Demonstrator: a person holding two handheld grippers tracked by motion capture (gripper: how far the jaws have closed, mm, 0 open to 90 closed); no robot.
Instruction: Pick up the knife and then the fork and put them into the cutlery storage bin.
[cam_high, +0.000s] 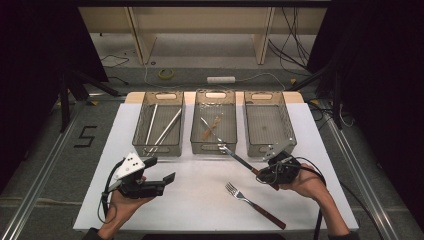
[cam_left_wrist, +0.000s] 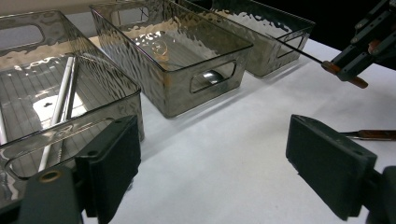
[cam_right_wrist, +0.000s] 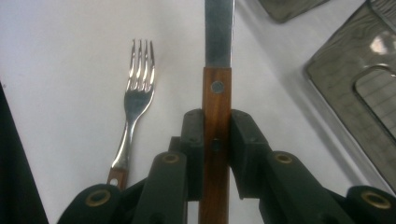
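Observation:
My right gripper (cam_high: 264, 173) (cam_right_wrist: 216, 128) is shut on the brown wooden handle of a knife (cam_high: 236, 156) (cam_right_wrist: 216, 93). It holds the knife above the white table. The steel blade points away toward the middle clear bin (cam_high: 213, 148) and reaches its front rim. In the left gripper view this knife (cam_left_wrist: 346, 76) hangs at the upper right in the right gripper (cam_left_wrist: 362, 49). A fork (cam_high: 252, 203) (cam_right_wrist: 135, 98) with a wooden handle lies flat on the table, near the front and beside the held knife. My left gripper (cam_high: 161, 170) (cam_left_wrist: 215, 154) hovers open and empty at the front left.
Three clear bins stand in a row at the back of the white table. The left bin (cam_high: 158, 149) (cam_left_wrist: 70, 135) holds metal rods, the middle one holds a wooden piece (cam_high: 212, 128) and a thin metal utensil, and the right one (cam_high: 288, 121) looks empty. Dark floor surrounds the table.

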